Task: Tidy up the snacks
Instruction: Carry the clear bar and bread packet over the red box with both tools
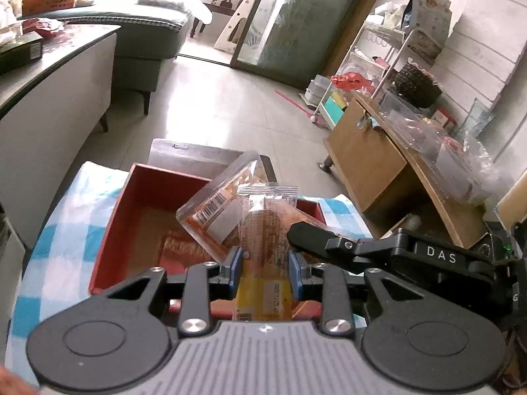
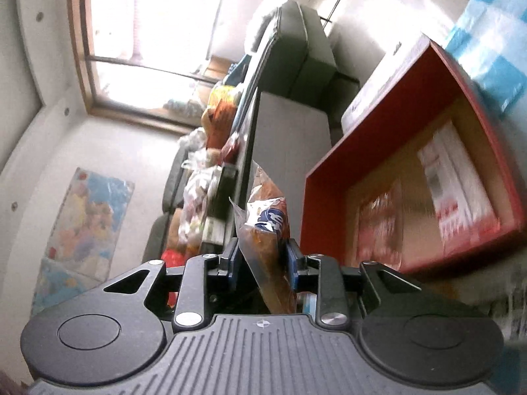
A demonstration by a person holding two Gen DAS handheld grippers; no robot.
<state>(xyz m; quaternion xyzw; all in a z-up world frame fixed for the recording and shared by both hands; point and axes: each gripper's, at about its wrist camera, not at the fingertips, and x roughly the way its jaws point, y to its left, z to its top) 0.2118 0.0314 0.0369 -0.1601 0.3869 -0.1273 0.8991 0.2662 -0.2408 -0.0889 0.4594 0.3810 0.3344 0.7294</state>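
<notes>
My left gripper is shut on a clear-and-orange snack packet, held upright over the red box. The right gripper's body reaches in from the right and holds a second clear snack packet tilted over the box. In the right wrist view, rolled sideways, my right gripper is shut on that brown snack packet beside the red box. Several packets lie on the box floor.
The box sits on a blue-and-white checked cloth. A grey table with clutter stands to the left, a sofa behind it. A wooden cabinet and a wire rack with bags stand to the right.
</notes>
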